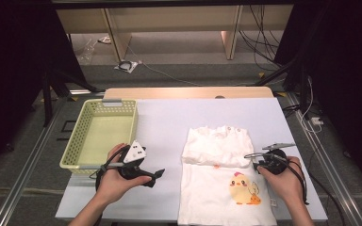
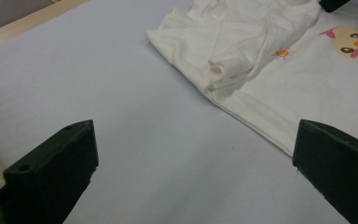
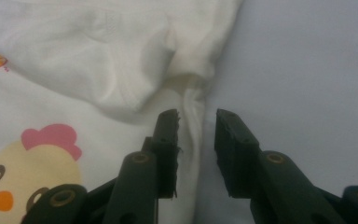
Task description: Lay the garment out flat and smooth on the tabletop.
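Observation:
A white T-shirt (image 1: 217, 188) with a yellow chick print (image 1: 242, 188) lies flat on the table's right half, its top part folded down over the body. My right gripper (image 1: 260, 160) rests at the shirt's right edge. In the right gripper view its jaws (image 3: 196, 121) stand a little apart, with the shirt's (image 3: 74, 70) side hem running between them and a gap on either side. My left gripper (image 1: 155, 178) hovers over bare table to the left of the shirt. In the left gripper view it (image 2: 193, 135) is wide open with nothing between its jaws, and the folded shirt (image 2: 270, 84) lies ahead.
A pale green plastic basket (image 1: 70, 157) stands at the table's left side, just behind my left hand, with nothing inside. White table surface (image 1: 165, 127) stretches between the basket and the shirt. A wooden strip (image 1: 188, 92) runs along the table's far edge.

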Available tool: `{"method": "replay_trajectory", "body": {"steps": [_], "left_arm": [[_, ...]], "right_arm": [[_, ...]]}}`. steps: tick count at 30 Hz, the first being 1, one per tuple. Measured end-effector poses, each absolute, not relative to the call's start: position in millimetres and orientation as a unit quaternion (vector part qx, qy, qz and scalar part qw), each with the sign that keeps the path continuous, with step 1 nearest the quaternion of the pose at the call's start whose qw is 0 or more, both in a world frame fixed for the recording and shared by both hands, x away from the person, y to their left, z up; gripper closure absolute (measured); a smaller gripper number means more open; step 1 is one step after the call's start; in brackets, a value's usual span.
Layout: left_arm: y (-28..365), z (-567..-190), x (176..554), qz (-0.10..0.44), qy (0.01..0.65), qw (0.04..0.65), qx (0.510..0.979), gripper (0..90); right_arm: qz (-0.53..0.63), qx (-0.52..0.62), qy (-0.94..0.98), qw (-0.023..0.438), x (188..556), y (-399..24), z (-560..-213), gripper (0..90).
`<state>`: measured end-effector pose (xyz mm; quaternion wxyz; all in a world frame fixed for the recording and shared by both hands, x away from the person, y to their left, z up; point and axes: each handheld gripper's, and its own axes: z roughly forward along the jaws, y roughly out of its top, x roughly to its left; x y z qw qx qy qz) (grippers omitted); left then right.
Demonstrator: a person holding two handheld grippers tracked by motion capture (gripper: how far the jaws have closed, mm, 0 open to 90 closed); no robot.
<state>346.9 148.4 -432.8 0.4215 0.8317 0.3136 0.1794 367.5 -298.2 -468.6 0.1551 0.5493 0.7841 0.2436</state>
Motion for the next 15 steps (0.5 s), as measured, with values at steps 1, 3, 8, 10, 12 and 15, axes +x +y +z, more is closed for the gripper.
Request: {"method": "replay_trajectory", "body": {"steps": [1,3,8,10,12,15], "left_arm": [[148.4,-432.4,346.9,0.18,0.314,0.423,0.831,0.0],[148.5,-432.0,346.9,0.18,0.315,0.423,0.83,0.0],[148.4,-432.7,346.5,0.18,0.316,0.421,0.831,0.2],[148.2,-433.0,346.5,0.18,0.316,0.422,0.831,0.2],[148.1,-433.0,346.4,0.181,0.316,0.421,0.831,0.2],[148.3,-432.9,346.6,0.181,0.316,0.421,0.831,0.3]], "right_arm": [[0.243,0.551,0.783,0.155,367.5,-298.1,-469.2,72.7],[0.245,0.553,0.781,0.153,367.5,-298.1,-469.5,76.0],[0.245,0.563,0.775,0.148,367.2,-297.9,-469.3,89.2],[0.244,0.57,0.771,0.147,367.5,-298.3,-468.7,89.6],[0.239,0.577,0.766,0.149,367.5,-299.1,-468.1,89.7],[0.241,0.58,0.764,0.146,367.6,-300.1,-467.7,89.7]]}}
